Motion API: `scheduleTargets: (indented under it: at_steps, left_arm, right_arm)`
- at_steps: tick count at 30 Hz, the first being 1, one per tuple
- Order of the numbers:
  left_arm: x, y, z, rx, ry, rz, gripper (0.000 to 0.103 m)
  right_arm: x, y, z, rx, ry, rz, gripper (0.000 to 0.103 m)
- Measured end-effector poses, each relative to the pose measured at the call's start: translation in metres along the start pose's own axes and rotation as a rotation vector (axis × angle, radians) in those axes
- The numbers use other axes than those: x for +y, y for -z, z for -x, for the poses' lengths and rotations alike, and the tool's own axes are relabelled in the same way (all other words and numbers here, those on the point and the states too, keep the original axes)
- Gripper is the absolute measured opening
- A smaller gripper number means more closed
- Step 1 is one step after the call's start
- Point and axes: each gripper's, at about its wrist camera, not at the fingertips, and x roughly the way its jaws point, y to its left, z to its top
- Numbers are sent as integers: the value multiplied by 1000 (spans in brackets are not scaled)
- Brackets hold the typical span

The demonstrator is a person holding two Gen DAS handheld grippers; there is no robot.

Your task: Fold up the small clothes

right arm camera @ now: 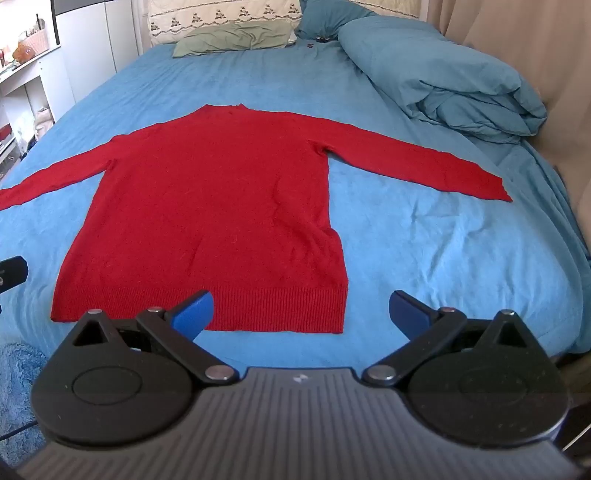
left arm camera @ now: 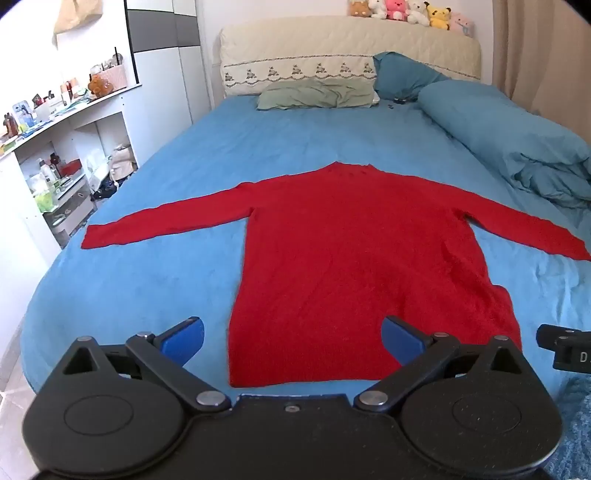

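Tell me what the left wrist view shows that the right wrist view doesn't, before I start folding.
Only the left wrist view: the row of plush toys on the headboard, and the whole left sleeve out to its cuff.

Only the right wrist view: the right sleeve's cuff, which the left view cuts off, and the full ribbed hem.

Both: the red sweater spread flat on the blue bed sheet, the green pillow, the bundled blue duvet, and an open, empty gripper in front: left gripper, right gripper.
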Motion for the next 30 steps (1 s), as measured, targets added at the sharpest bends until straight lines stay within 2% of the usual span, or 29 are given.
scheduleTargets:
  at_steps: [1, 2, 5, 11, 30]
  left_arm:
    - [1, 1, 1, -1, 1, 1, 103]
    - [-1, -2, -2, 33, -11, -18, 103]
    - [-12, -1, -2, 28, -20, -26, 103]
    - [-9, 2, -2, 2, -13, -22, 103]
    - [-8, -1, 1, 7, -6, -30, 103]
  right_arm:
    - [0, 0, 0, 0, 0, 0, 103]
    - [0, 0, 0, 0, -1, -1, 103]
    - [0, 0, 0, 1, -1, 0, 103]
    - [0, 0, 0, 1, -5, -2, 103]
    - [0, 1, -1, 12, -12, -4, 103]
